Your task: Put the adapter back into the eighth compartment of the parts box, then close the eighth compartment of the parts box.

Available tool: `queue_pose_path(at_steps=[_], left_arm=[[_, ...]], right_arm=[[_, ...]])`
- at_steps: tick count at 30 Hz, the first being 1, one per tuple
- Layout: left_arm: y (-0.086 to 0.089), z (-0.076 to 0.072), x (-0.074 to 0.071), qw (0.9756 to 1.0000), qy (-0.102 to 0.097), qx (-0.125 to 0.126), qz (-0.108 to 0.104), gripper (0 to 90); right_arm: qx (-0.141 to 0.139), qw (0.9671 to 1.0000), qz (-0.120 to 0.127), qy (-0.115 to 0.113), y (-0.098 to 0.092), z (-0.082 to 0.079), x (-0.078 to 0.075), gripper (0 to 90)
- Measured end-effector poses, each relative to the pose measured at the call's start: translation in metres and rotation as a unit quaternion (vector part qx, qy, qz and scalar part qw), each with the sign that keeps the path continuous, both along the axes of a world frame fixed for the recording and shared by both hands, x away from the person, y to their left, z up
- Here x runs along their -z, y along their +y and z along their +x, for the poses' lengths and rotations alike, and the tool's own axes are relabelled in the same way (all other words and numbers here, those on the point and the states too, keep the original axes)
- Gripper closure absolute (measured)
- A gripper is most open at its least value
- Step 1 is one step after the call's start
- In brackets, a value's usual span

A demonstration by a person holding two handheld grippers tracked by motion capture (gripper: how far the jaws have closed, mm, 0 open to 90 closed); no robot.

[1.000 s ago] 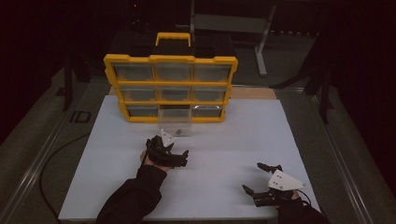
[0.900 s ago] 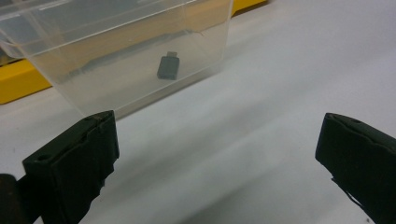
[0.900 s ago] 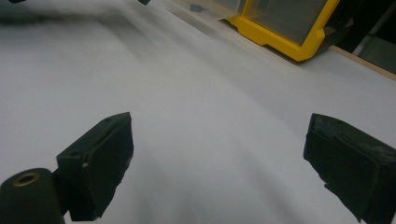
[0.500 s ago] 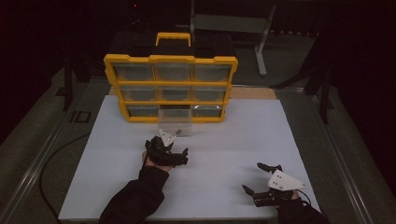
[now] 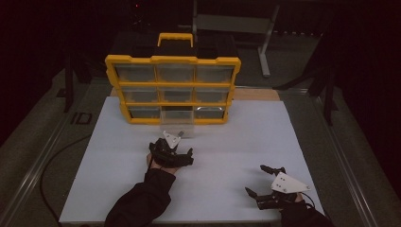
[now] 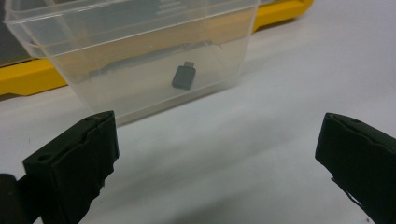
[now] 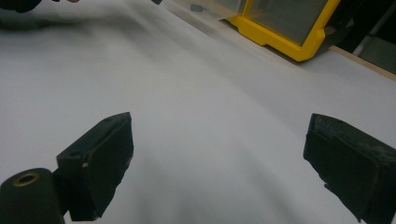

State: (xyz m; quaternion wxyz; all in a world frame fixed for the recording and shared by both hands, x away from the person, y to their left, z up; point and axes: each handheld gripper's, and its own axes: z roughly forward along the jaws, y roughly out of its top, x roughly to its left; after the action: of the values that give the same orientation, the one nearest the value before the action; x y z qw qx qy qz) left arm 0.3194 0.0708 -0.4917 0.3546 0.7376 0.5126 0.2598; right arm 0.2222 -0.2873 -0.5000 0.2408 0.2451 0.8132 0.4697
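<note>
Your left gripper [image 6: 219, 154] faces the pulled-out clear drawer [image 6: 135, 51] with jaws spread wide — the small dark adapter [image 6: 183, 77] lies inside, ungrasped. Your right gripper [image 7: 219, 158] hangs open over bare surface [image 5: 227, 142] — picking remains.

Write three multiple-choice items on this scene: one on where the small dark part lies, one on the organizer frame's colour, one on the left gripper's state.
1. Where is the small dark part?
A. In the clear drawer
B. Between the jaws
C. On the floor
2. What colour is the organizer frame?
A. Red
B. Yellow
C. Green
3. How is the left gripper?
A. Shut on the drawer
B. Shut empty
C. Open

Answers: 1 A, it shows through the drawer's wall; 2 B, yellow bars frame the drawers; 3 C, its jaws stand wide apart over bare table.
</note>
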Motion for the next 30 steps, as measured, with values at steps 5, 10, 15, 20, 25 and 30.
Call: queue_pose_path(at_steps=[5,10,15,20,25,30], left_arm=[[0.0022,0.0024,0.0008,0.9999,0.006,-0.011,-0.007,0.0],[0.0033,0.0032,0.0027,0.9998,0.013,-0.01,-0.008,0.0],[0.0029,0.0031,0.0019,0.9998,0.014,-0.006,-0.01,0.9],[0.003,0.0035,0.0032,0.9998,0.018,-0.002,-0.012,2.3],[0.0022,0.0027,0.003,0.9998,0.014,0.008,-0.011,5.0],[0.0017,0.0032,0.0043,0.9999,0.014,0.006,-0.006,10.2]], right_arm=[[0.0,1.0,0.0,0.0,0.0,0.0,0.0,8.3],[0.0,1.0,0.0,0.0,0.0,0.0,0.0,8.3],[0.0,1.0,0.001,0.001,0.0,0.0001,0.0002,8.3],[-0.001,1.0,0.001,0.001,0.0003,0.0002,0.0002,8.3],[-0.001,1.0,0.002,0.001,0.0002,0.0006,0.0002,8.3],[0.0,1.0,0.003,0.002,0.0001,0.0004,0.0002,8.3]])
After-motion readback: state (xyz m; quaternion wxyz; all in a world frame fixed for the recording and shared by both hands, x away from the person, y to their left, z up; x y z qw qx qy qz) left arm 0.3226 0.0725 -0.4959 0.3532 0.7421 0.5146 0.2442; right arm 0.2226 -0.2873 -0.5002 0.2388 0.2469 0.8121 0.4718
